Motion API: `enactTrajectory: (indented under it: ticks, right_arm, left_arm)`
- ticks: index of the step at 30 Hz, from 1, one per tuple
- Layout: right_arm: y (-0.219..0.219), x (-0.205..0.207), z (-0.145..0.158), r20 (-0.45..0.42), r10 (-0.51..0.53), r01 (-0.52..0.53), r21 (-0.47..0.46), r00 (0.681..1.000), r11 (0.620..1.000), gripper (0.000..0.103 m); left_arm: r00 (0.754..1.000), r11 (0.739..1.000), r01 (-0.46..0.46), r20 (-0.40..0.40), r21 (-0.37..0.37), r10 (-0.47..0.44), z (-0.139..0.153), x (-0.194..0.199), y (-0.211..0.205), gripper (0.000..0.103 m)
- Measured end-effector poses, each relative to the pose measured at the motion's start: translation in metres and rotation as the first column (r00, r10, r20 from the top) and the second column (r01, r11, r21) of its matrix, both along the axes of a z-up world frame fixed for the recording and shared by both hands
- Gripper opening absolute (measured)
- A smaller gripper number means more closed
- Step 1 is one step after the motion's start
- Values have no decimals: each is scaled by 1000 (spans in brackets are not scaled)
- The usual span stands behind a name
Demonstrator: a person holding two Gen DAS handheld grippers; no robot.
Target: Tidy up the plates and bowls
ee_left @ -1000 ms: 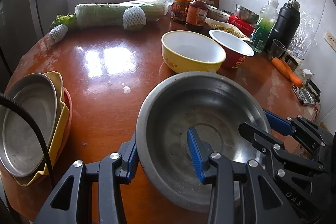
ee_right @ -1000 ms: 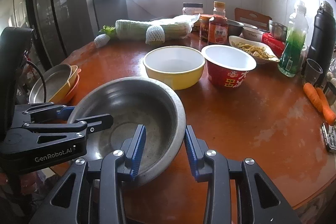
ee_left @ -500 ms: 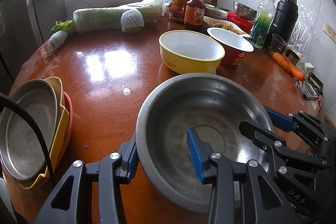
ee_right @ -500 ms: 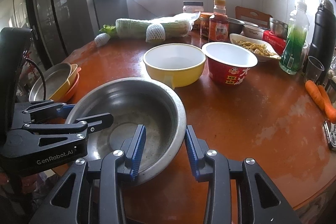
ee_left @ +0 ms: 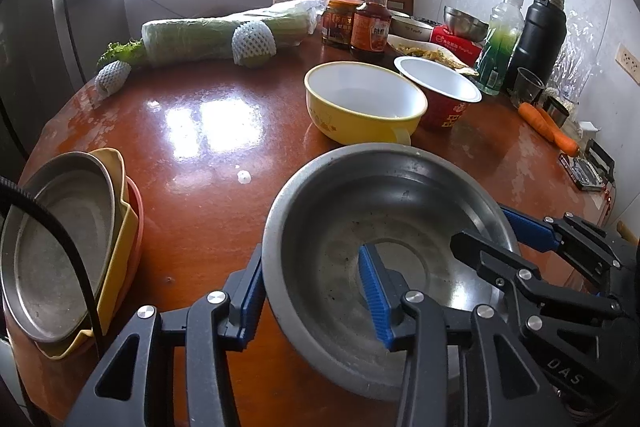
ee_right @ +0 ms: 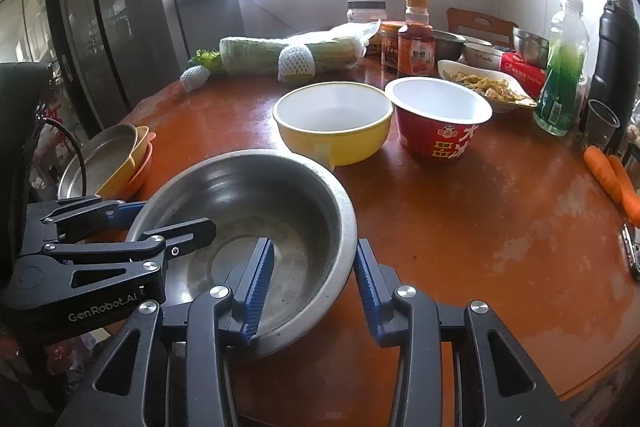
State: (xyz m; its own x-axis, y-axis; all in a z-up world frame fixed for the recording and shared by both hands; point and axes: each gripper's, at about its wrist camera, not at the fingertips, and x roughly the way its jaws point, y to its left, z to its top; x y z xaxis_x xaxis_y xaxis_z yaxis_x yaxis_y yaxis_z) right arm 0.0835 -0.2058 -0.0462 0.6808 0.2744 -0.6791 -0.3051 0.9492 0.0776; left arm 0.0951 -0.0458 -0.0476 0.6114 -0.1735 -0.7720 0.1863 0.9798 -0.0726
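A: Basin (ee_left: 384,227), steel, near table (ee_left: 200,131) edge; left gripper (ee_left: 316,291) and right gripper (ee_right: 308,283) each straddle its rim, jaws just easing apart, pads off the metal. Released, I judge.

B: Plate stack (ee_left: 60,251) lies left. Right view alone shows fridge (ee_right: 132,27).
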Motion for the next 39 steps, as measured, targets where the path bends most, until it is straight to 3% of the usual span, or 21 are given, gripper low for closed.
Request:
enactTrajectory:
  ticks: [16, 39]
  right_arm:
    - [-7, -2, 9, 6, -32, 32, 28, 999, 999, 59]
    - [-6, 26, 50, 20, -74, 73, 46, 997, 996, 62]
  left_arm:
    - [999, 1000, -18, 37, -22, 19, 13, -7, 6, 55]
    - [998, 999, -6, 69, -40, 9, 52, 19, 10, 62]
